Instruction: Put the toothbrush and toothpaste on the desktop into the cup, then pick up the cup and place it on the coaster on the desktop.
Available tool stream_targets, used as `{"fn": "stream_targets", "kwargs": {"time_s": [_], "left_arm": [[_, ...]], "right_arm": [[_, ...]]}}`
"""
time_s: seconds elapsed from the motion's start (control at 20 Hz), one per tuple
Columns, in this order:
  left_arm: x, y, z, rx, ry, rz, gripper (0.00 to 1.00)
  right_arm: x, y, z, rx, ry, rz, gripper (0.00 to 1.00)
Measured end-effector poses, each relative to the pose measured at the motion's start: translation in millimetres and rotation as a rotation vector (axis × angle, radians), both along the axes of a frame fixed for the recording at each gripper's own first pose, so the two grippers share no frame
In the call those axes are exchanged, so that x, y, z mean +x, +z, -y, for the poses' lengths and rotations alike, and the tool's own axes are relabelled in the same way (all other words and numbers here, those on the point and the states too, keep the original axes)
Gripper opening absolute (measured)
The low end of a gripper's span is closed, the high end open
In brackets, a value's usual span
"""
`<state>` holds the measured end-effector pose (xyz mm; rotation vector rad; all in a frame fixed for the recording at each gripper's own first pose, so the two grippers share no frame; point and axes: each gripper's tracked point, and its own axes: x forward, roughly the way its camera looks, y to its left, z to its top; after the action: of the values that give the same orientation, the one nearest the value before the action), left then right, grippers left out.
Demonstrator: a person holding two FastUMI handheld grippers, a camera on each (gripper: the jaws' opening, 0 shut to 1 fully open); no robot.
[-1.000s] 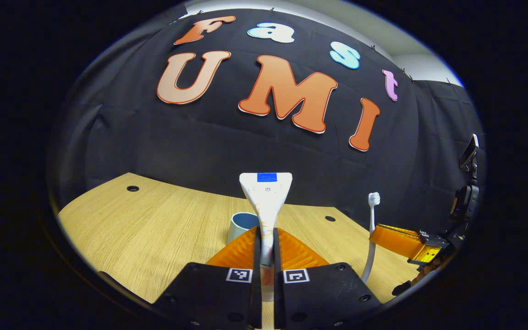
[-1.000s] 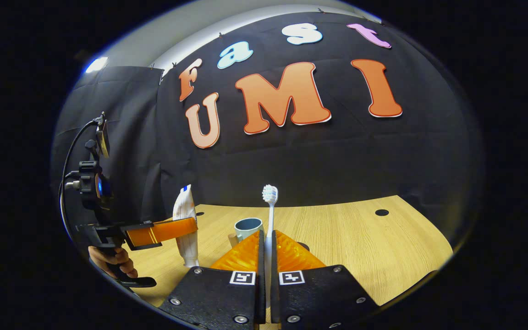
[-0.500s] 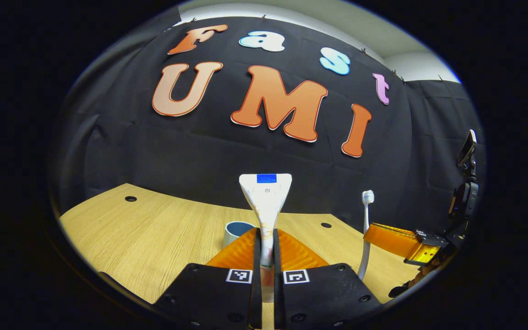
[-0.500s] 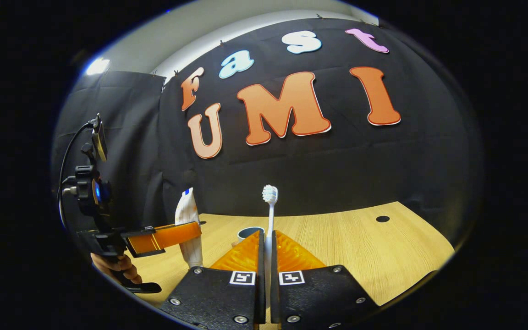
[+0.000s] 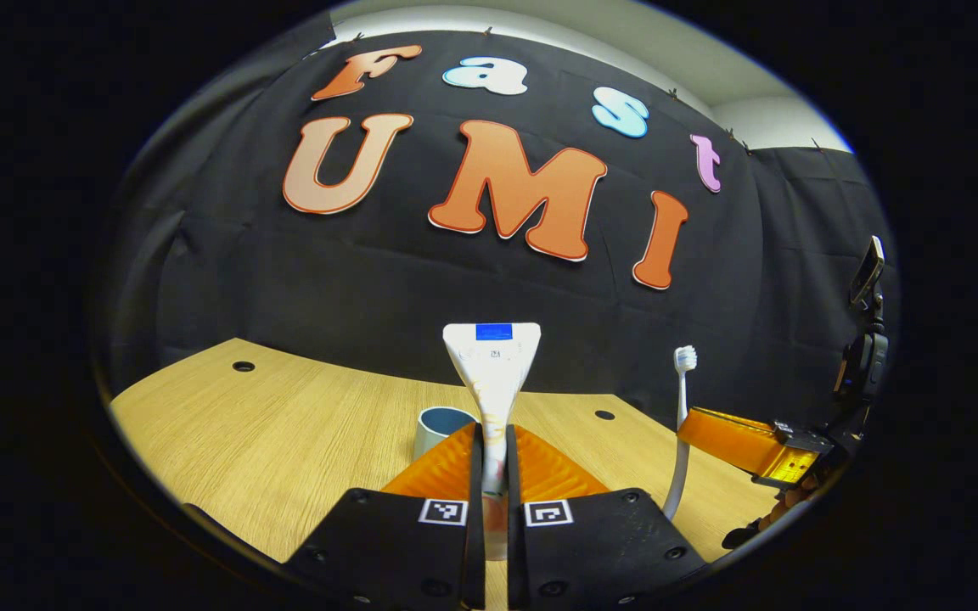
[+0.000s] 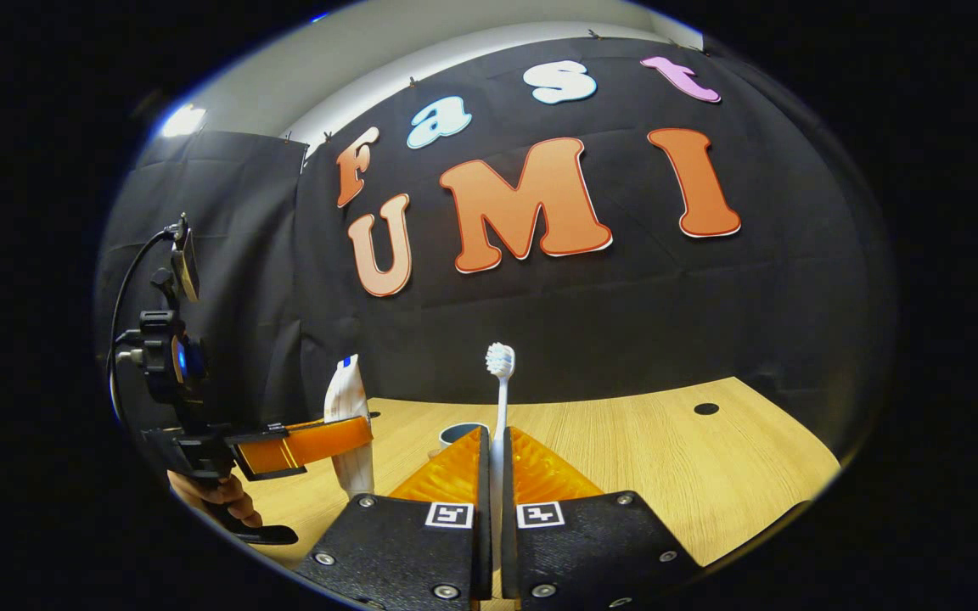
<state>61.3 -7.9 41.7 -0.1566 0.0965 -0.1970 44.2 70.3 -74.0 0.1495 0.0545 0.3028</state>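
Observation:
My left gripper [image 5: 489,437] is shut on a white toothpaste tube [image 5: 491,365] that stands upright between its fingers, blue patch at its flat top end. Just behind the fingers a blue-grey cup [image 5: 440,424] rests on the wooden desktop [image 5: 285,433]. My right gripper [image 6: 493,437] is shut on a white toothbrush [image 6: 500,373], bristles up. The cup [image 6: 459,434] peeks out to the left of its fingers. The right gripper view also has the left gripper [image 6: 366,428] with the tube [image 6: 346,407] at left. The left gripper view has the right gripper [image 5: 684,428] with the brush [image 5: 682,399] at right.
The wooden desktop [image 6: 667,458] has round cable holes [image 5: 244,366] [image 6: 705,409]. A hand [image 6: 213,496] holds the left gripper's handle at the lower left of the right gripper view. The black cloth wall stands close behind the desk.
Both grippers have risen slightly with their loads over the past second. The cup has sunk lower behind the fingers in both views. Little differs from half a second ago.

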Motion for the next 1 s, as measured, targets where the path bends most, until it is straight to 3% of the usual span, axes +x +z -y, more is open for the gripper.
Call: {"fn": "stream_targets", "kwargs": {"time_s": [1.0], "left_arm": [[-8.4, 6.4, 4.1, -0.012, 0.006, 0.008, 0.10]], "right_arm": [[-4.5, 4.1, 0.3, -0.012, 0.000, 0.022, 0.05]]}}
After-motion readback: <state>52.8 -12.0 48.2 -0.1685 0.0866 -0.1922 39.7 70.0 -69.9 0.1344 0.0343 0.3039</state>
